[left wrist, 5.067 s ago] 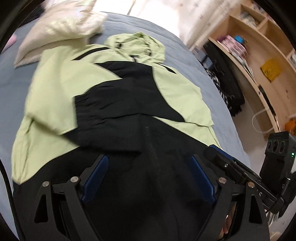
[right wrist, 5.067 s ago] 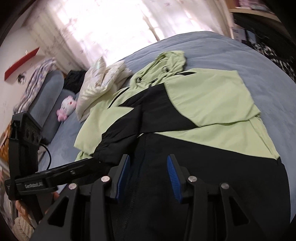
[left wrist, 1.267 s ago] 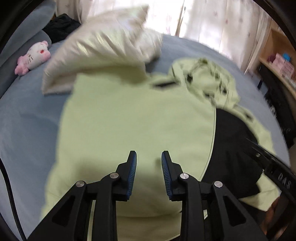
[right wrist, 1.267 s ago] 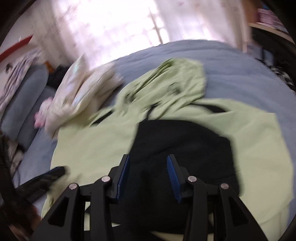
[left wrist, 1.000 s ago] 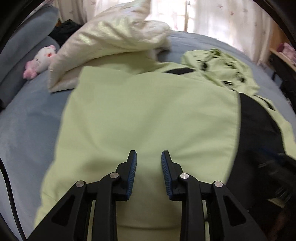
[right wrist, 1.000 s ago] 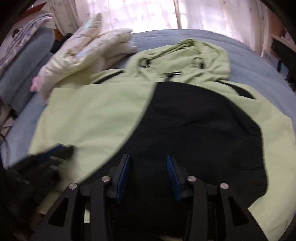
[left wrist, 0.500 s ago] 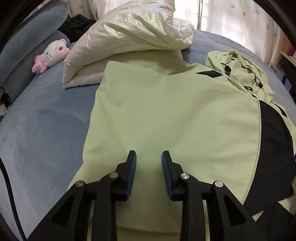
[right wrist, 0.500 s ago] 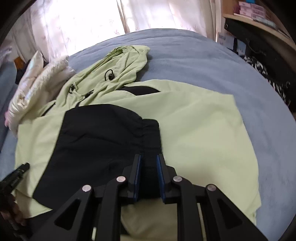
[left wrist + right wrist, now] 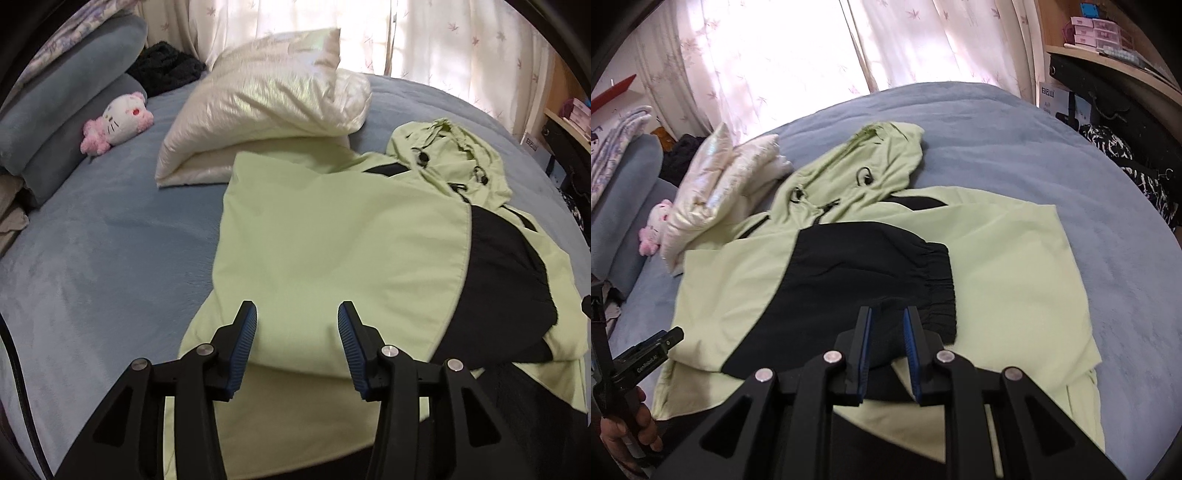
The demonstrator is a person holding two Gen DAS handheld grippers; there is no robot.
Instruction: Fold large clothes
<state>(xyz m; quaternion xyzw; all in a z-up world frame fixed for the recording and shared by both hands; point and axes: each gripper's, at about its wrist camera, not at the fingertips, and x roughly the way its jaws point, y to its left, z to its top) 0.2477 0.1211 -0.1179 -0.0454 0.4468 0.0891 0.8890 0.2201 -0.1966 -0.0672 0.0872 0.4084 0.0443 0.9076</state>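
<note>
So the green-and-black jacket (image 9: 997, 266) is lying flat on the bed (image 9: 1034, 140), hood pointing away toward the curtains, so its long axis runs straight out from both hands. The right hand-held gripper (image 9: 886, 339) is pinched on the black sleeve cuff (image 9: 934, 280) folded across the chest. The left hand-held gripper (image 9: 297, 332) is opening with nothing between its jaws, over the green sleeve (image 9: 332, 258), so I'd say the right one's better placed for the next fold.

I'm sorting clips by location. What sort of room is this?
Most likely a bedroom: a blue-covered bed, a pale pillow, and a pink plush toy beside grey cushions.
</note>
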